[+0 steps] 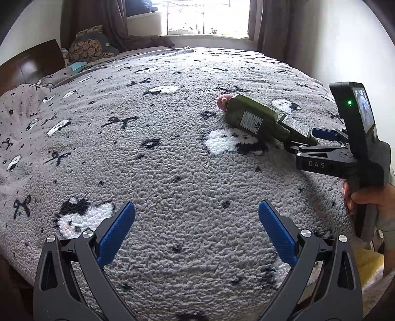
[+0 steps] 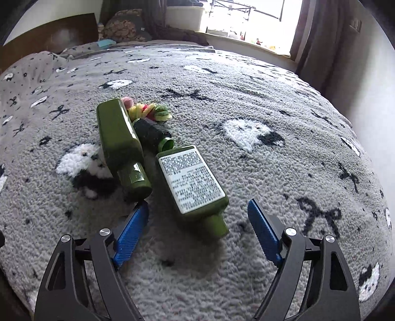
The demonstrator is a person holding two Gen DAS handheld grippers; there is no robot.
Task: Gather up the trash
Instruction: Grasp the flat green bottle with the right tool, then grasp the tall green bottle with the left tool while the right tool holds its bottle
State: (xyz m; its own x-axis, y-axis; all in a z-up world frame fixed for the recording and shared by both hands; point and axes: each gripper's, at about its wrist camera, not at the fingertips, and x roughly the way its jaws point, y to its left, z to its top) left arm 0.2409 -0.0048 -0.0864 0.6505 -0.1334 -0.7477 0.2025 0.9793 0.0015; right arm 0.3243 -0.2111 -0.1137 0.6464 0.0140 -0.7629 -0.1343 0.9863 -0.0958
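Observation:
Two green plastic bottles lie on a grey patterned blanket (image 2: 246, 103). The nearer bottle (image 2: 195, 182) shows a white label, its neck pointing at my right gripper (image 2: 197, 210), which is open and just short of it. The second bottle (image 2: 121, 145) lies to its left, its cap near my left fingertip (image 2: 138, 217). A dark green tube (image 2: 153, 135) and a bunch of coloured hair ties (image 2: 150, 111) lie behind them. In the left wrist view, my left gripper (image 1: 196, 210) is open and empty over bare blanket; the bottles (image 1: 256, 118) and the right gripper (image 1: 321, 148) lie far right.
The blanket covers a bed with a wooden headboard (image 1: 29, 66) and pillows (image 1: 91, 47) at the far left. A window (image 1: 207, 17) with brown curtains is behind the bed. A white wall (image 2: 370, 86) runs along the bed's right side.

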